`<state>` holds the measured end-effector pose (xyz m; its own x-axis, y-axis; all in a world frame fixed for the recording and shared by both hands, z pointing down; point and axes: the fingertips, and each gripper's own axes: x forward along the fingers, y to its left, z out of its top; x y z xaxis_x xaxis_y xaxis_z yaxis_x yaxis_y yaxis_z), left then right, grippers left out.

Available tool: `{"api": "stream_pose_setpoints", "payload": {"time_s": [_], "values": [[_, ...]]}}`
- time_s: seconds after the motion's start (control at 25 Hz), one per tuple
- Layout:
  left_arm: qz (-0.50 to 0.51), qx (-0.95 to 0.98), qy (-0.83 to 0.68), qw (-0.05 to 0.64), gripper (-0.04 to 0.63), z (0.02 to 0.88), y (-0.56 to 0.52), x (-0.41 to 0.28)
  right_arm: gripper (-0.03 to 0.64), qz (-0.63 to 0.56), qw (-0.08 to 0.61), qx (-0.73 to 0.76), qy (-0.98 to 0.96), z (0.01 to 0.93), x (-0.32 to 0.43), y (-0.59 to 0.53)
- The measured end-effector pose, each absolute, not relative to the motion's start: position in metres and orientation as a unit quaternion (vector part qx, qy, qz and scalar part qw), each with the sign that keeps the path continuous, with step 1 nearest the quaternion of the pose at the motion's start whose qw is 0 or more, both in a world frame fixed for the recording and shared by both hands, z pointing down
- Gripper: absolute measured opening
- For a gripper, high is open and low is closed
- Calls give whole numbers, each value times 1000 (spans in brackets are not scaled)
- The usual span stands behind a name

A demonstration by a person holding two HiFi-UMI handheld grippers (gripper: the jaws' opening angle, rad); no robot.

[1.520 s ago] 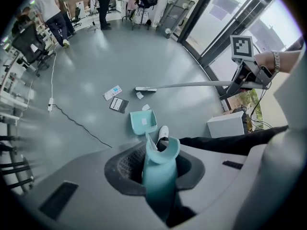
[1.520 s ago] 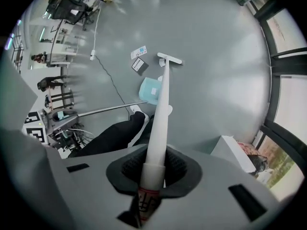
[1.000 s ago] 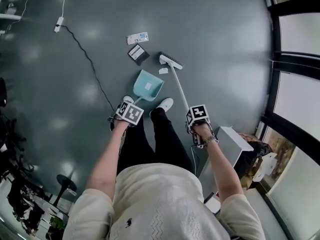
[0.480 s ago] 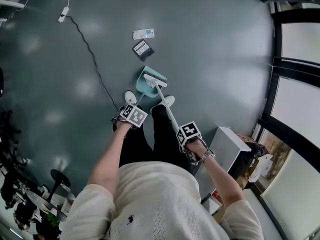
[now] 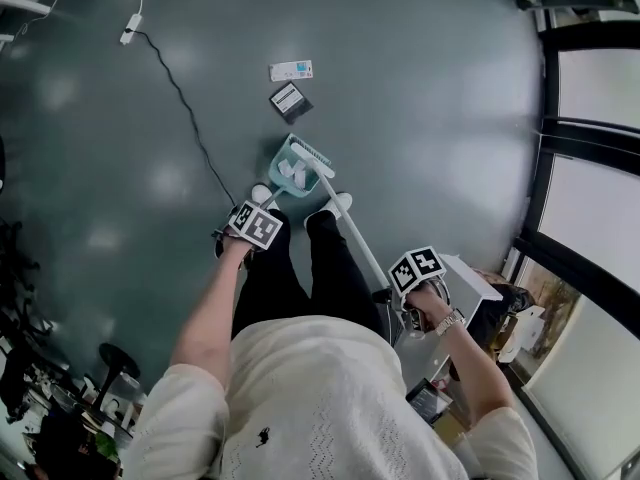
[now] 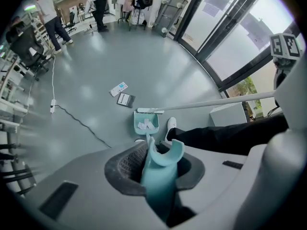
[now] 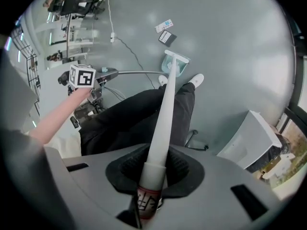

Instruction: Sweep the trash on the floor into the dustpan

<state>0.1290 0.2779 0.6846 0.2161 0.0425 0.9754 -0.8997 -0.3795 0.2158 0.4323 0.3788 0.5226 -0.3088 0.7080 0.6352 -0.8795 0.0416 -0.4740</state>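
We work on the big grey floor (image 5: 430, 108). Our right gripper (image 7: 153, 174) is closed tight round the top of the long white broom (image 5: 352, 230). The broom's head sits right at the mouth of the blue dustpan (image 5: 280, 160), near our shoes (image 5: 338, 204). Our left gripper (image 6: 154, 164) is clamped on the dustpan's handle and holds the pan down by the floor. A white pack (image 5: 291, 70) and a dark pack (image 5: 290, 100) lie on the floor a bit past the pan, not yet swept. Small white bits of trash (image 5: 292, 174) lie inside the pan.

To do this step well, we think we should keep the pan's front edge flat on the floor so nothing slips under it. We should hold the pan still and lift the broom out gently, so the bits do not jump out. Then we can reach past the two packs and pull them in with short, soft strokes.

A second ago the broom's head was out on the floor beyond the pan, beside a white scrap. Now the head is at the pan, that spot is bare, and more white bits lie in the pan. Our right gripper has drawn back toward the white box (image 5: 478, 286). The left gripper and the two packs have hardly moved.
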Motion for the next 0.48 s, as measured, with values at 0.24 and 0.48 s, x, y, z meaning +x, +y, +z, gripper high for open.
{"api": "stream_pose_setpoints", "payload": {"time_s": [0.24, 0.48], "values": [[498, 623, -380, 468, 92, 668, 284, 63, 64, 679, 571, 161, -432, 519, 429, 360], [508, 629, -392, 439, 92, 659, 255, 2, 64, 701, 516, 232, -435, 545, 422, 310]]}}
